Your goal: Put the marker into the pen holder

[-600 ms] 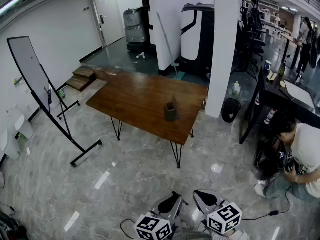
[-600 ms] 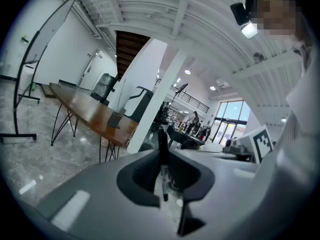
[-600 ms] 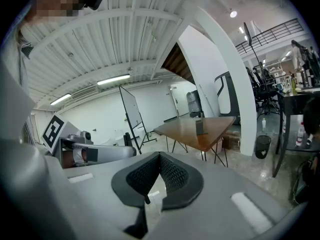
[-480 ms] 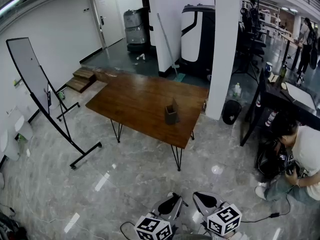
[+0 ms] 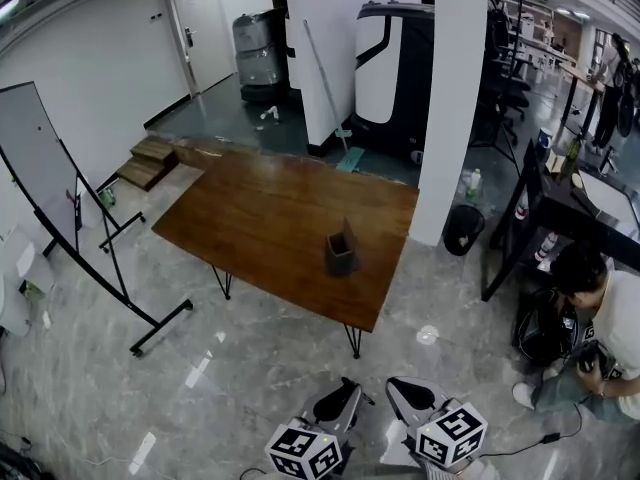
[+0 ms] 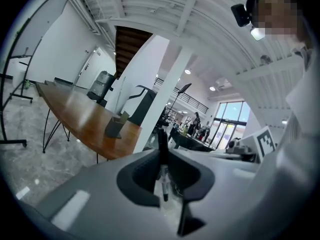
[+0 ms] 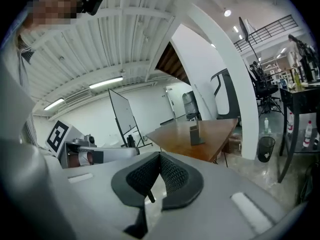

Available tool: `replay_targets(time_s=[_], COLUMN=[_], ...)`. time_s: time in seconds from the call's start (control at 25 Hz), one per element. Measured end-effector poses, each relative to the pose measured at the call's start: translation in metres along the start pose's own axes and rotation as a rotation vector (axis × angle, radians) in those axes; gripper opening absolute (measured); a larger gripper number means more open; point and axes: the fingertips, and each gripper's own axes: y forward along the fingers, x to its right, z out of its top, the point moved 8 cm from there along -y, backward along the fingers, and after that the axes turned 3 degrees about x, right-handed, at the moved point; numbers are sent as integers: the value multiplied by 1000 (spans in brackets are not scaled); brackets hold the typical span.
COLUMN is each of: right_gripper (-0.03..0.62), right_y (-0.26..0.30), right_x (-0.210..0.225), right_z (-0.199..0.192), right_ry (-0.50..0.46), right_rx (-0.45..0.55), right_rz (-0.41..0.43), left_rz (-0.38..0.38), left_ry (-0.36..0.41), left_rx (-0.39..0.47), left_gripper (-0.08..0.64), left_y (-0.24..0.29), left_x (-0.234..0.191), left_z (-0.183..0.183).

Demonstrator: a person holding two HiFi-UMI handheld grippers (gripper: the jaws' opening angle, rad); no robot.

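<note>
My left gripper (image 6: 163,145) is shut on a black marker (image 6: 162,156), which stands upright between its jaws. The right gripper (image 7: 160,157) is shut with nothing in it. In the head view both sit at the bottom edge, left gripper (image 5: 340,400) beside right gripper (image 5: 410,393), over the grey floor and short of the table. The dark pen holder (image 5: 341,252) stands on the brown wooden table (image 5: 260,218), near its front right part. The left gripper view has the pen holder (image 6: 115,126) ahead to the left; in the right gripper view the pen holder (image 7: 194,132) is ahead, slightly right.
A whiteboard on a wheeled stand (image 5: 45,178) stands left of the table. A white pillar (image 5: 450,108) rises at the table's right end, with a bin (image 5: 462,224) behind it. A person (image 5: 600,333) crouches at the right by a black desk (image 5: 570,203).
The head view has moved closer to the table, which now looks larger and nearer. Both grippers keep their place at the bottom of the view, the marker still held.
</note>
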Motion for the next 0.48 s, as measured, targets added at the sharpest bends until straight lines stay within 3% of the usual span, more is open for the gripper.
replay_targets(time_s=[0.48], right_gripper=[0], right_y=[143], right_x=[87], right_z=[87], right_ry=[-1], right_rx=[49], right_rz=[-61], left_rz=[-34], left_ry=[28], left_rx=[-7], left_gripper=[48], left_y=[124], left_x=[-112], left_z=[104])
